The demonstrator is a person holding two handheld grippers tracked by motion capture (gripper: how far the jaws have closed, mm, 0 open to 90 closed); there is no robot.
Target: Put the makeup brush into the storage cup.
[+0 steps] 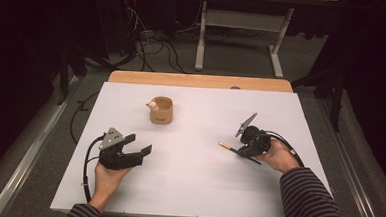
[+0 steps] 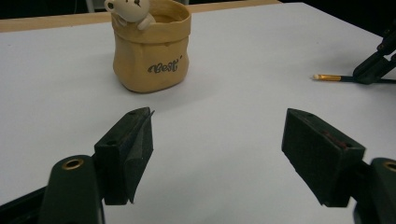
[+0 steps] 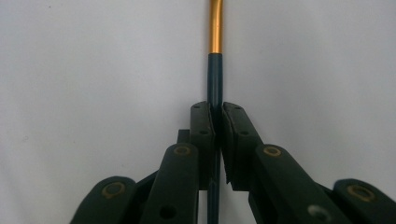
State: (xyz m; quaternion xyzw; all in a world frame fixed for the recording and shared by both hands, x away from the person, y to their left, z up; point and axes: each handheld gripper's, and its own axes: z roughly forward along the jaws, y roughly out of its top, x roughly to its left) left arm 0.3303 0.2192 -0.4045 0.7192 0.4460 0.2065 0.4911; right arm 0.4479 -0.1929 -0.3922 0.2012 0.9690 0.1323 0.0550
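Note:
A thin dark pencil-like stick (image 1: 226,146) with a gold band at its far end lies low over the white table top (image 1: 192,188), right of centre. My right gripper (image 1: 240,151) is shut on its dark shaft. In the right gripper view both pads of the right gripper (image 3: 215,109) press the stick (image 3: 215,70), which runs straight ahead. My left gripper (image 1: 140,143) rests at the front left, wide open with nothing between its fingers. The left gripper (image 2: 219,116) faces a tan pot (image 2: 152,51) with a small bear figure (image 2: 128,9) on its rim.
The tan pot (image 1: 161,110) stands at the back centre of the table. A wooden strip (image 1: 197,80) runs along the far edge. Beyond it are a desk frame (image 1: 200,39) and cables on the floor. In the left gripper view the stick (image 2: 329,78) and right gripper (image 2: 373,70) show far right.

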